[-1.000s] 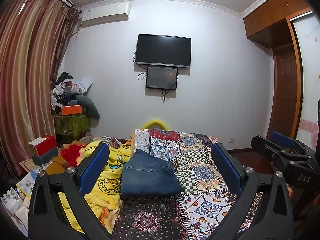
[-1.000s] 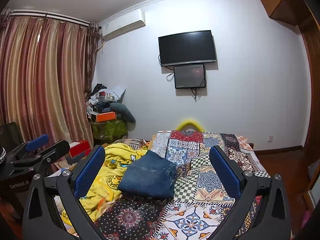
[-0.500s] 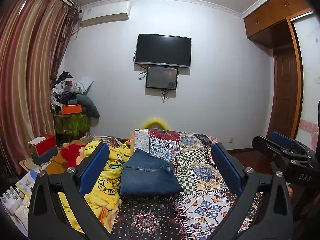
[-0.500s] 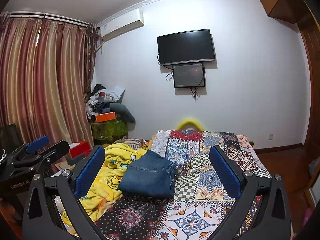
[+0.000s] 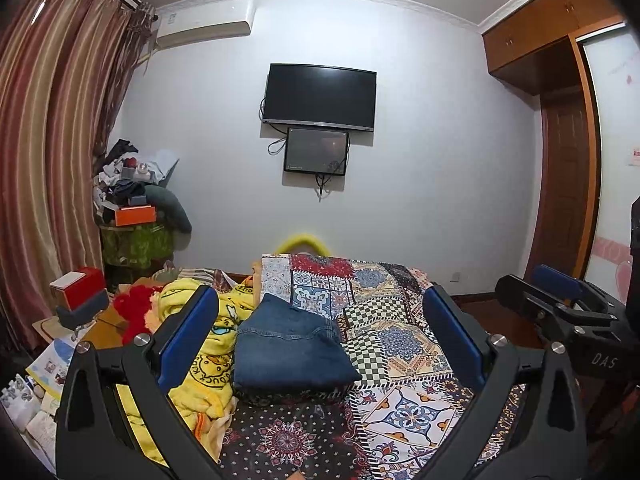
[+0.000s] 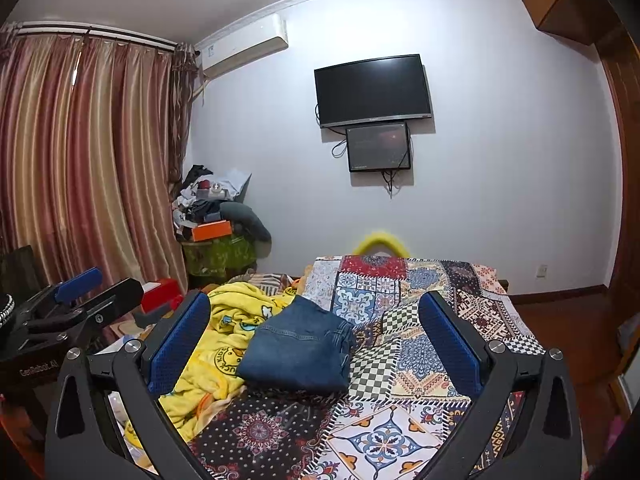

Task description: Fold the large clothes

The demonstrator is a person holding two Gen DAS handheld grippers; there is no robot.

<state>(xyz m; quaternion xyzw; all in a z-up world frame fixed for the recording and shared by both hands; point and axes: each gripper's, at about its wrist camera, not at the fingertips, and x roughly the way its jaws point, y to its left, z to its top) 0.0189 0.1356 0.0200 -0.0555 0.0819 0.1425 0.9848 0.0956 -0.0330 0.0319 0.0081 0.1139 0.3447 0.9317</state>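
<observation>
Already folded, the blue denim jeans [image 5: 290, 350] lay in a neat stack on the patchwork-patterned bedspread [image 5: 400, 344], just beside a crumpled yellow fleece blanket [image 5: 208, 356]. Left gripper [image 5: 320, 340] was spread wide, empty, held back from the jeans. Right gripper [image 6: 314, 344] likewise spread, nothing between its blue pads [image 6: 448, 344].

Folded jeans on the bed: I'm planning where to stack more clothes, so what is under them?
The folded jeans rest on the patchwork bedspread, their left edge beside the yellow blanket. Whatever lies directly beneath them is covered, so nothing more can be told.
</observation>
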